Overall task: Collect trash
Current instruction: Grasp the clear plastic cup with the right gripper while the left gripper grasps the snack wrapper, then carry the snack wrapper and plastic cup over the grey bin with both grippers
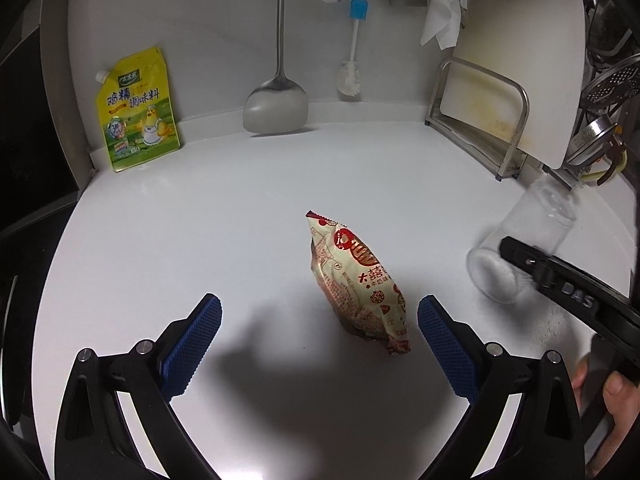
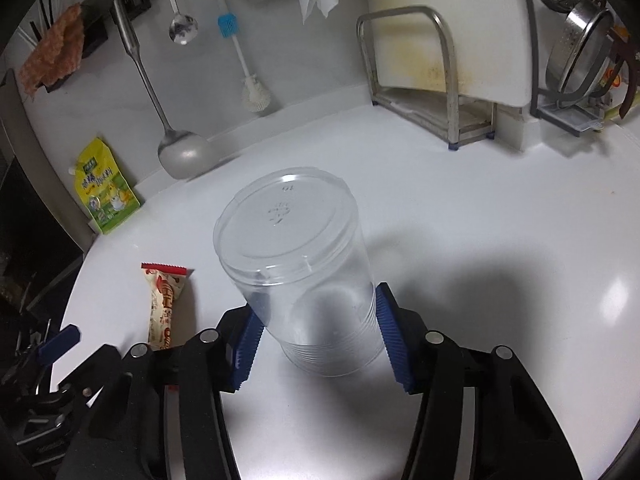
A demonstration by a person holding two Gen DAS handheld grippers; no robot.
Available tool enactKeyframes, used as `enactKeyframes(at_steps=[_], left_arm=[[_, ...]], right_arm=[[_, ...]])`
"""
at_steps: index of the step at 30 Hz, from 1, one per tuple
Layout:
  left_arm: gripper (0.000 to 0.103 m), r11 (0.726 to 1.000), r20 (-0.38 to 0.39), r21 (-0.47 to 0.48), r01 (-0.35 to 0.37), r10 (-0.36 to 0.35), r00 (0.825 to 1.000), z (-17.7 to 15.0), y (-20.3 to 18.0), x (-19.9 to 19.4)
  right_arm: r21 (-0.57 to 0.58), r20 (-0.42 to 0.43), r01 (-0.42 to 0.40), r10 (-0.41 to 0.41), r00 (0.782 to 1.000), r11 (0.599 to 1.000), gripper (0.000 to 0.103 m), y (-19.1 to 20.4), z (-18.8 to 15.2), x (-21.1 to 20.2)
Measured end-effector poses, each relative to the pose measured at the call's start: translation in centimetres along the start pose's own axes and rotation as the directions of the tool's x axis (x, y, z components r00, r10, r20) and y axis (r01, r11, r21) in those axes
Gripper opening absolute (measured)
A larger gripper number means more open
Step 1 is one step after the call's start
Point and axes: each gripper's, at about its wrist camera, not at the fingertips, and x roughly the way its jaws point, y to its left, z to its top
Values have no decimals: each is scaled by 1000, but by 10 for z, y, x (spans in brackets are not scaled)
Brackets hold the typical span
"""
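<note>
A red and cream snack wrapper point(image 1: 358, 284) lies on the white counter point(image 1: 200, 220). My left gripper point(image 1: 320, 336) is open, just above the counter, with the wrapper's near end between its blue pads, closer to the right pad. My right gripper point(image 2: 316, 336) is shut on a clear plastic jar point(image 2: 300, 264), held tilted with its lid pointing away. The jar also shows in the left wrist view point(image 1: 520, 240), at the right, with the right gripper's finger across it. The wrapper shows in the right wrist view point(image 2: 166, 304), left of the jar.
A yellow seasoning pouch point(image 1: 136, 112) leans against the back wall at the left. A metal spatula point(image 1: 276, 108), spoon and brush point(image 1: 352, 52) hang on the wall. A cutting board in a metal rack point(image 1: 508, 92) and a dish rack point(image 2: 580, 60) stand at the right.
</note>
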Motion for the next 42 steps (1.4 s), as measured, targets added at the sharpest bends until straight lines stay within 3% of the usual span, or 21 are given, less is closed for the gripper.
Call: enactKeyframes(at_steps=[8,13,15,19,20,21,23,27,31,38,42], left_arm=[[97,999,-83,-41,0,-3,997,15,-12,34],[94,999,-133,-30,-44,39,990,18,-18,53],[87,999,-136,-17,-46,44,990,19,-21,55],[59,1000,-182,-20,-17,13,983,17,-25,65],[47,1000,-172,-18,-13,10,985,17,-25,64],[46,1000,-172,-18,-9,6,985,17,-26,63],[28,1000,-153,-10,2,-3,988,15,-28,56],[27,999,-130,0,51,-50,990,5,-32,32],[26,996,-47,67,60,-57,997,-15,-44,-16],[26,980,74,170,104,-118,990,-78,-64,-115],[26,961,91,243,132,-158,983,-119,-77,-157]], right_arm=[[49,49,-74,71,996,996,52,-22,-4,-47],[-14,72,-66,67,995,998,52,-12,-12,-70],[-18,77,-68,69,995,998,52,-11,-14,-75],[-9,85,-73,74,994,997,52,-14,-20,-87],[-5,85,-73,74,994,997,52,-15,-23,-90],[-4,82,-72,72,994,997,52,-16,-26,-93],[2,79,-69,69,995,998,52,-17,-34,-99],[13,75,-62,61,995,998,52,-16,-53,-116],[25,77,-49,47,996,998,52,-13,-79,-144],[75,94,-7,0,996,997,52,-16,-153,-204],[103,71,23,-31,997,994,52,-16,-198,-228]])
